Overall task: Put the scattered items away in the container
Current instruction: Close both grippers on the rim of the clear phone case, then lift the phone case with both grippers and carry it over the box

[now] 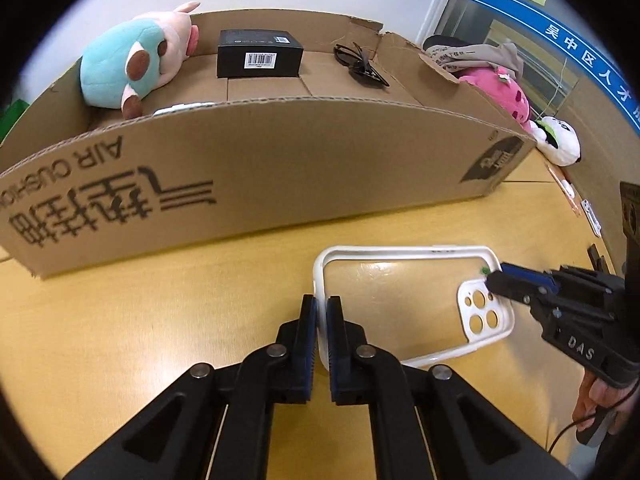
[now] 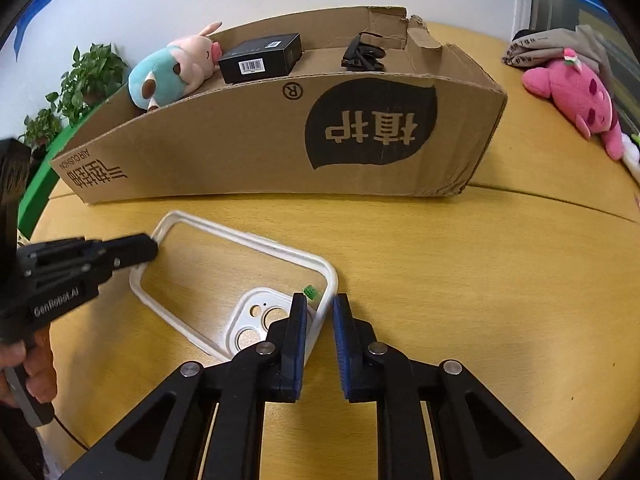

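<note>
A clear phone case with a white rim (image 1: 404, 256) (image 2: 248, 240) lies on the yellow table in front of a cardboard box (image 1: 280, 168) (image 2: 240, 152). My left gripper (image 1: 322, 312) is shut on the case's left end rim; it also shows in the right wrist view (image 2: 154, 250). My right gripper (image 2: 320, 312) straddles the rim at the camera-cutout end, jaws slightly apart; in the left wrist view (image 1: 494, 276) it looks closed on that rim. Inside the box lie a teal and pink plush (image 1: 132, 60), a black carton (image 1: 260, 54) and dark sunglasses (image 1: 360, 64).
A pink plush (image 1: 500, 88) (image 2: 576, 96), grey cloth (image 2: 560, 46) and a white panda plush (image 1: 558, 140) lie on the table right of the box. Potted plants (image 2: 88, 80) stand at the far left. Bare yellow table (image 2: 480, 280) lies right of the case.
</note>
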`<state>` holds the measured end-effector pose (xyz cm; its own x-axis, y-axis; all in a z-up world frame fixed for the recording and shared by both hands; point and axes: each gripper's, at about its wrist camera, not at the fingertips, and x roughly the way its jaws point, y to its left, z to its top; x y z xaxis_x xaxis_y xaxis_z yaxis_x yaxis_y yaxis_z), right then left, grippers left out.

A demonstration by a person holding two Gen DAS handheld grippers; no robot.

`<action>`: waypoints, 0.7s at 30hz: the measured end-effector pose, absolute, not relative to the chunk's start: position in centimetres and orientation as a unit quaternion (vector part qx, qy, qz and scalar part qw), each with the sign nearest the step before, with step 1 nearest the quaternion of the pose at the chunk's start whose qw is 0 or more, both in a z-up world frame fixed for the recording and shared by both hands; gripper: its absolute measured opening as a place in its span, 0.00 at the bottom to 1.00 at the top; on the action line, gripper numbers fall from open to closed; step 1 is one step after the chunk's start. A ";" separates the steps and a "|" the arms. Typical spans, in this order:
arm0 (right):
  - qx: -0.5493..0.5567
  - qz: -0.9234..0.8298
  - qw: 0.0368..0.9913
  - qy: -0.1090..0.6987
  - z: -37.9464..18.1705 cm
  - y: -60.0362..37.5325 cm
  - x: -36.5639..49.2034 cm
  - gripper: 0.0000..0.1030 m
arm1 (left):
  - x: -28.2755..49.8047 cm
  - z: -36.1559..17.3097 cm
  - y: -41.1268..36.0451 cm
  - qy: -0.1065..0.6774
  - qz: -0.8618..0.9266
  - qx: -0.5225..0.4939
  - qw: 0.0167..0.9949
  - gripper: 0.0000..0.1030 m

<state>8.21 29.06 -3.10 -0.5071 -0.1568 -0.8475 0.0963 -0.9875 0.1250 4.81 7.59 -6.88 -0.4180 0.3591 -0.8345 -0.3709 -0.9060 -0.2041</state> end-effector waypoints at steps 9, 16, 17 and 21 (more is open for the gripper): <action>0.382 -0.920 0.084 -0.026 5.7 28.5 10.5 0.11 | 7.5 6.8 6.1 0.001 0.908 -0.369 0.200 0.04; 0.254 -0.962 0.097 -0.012 16.1 27.7 11.9 0.10 | 9.4 16.3 5.6 0.013 0.948 -0.251 0.196 0.04; 0.246 -0.964 0.099 -0.011 16.7 27.5 12.2 0.10 | 9.3 16.6 5.6 0.009 0.949 -0.248 0.195 0.04; 0.237 -0.966 0.106 -0.007 16.9 26.8 12.5 0.10 | 8.9 16.2 5.1 -0.012 0.949 -0.254 0.188 0.04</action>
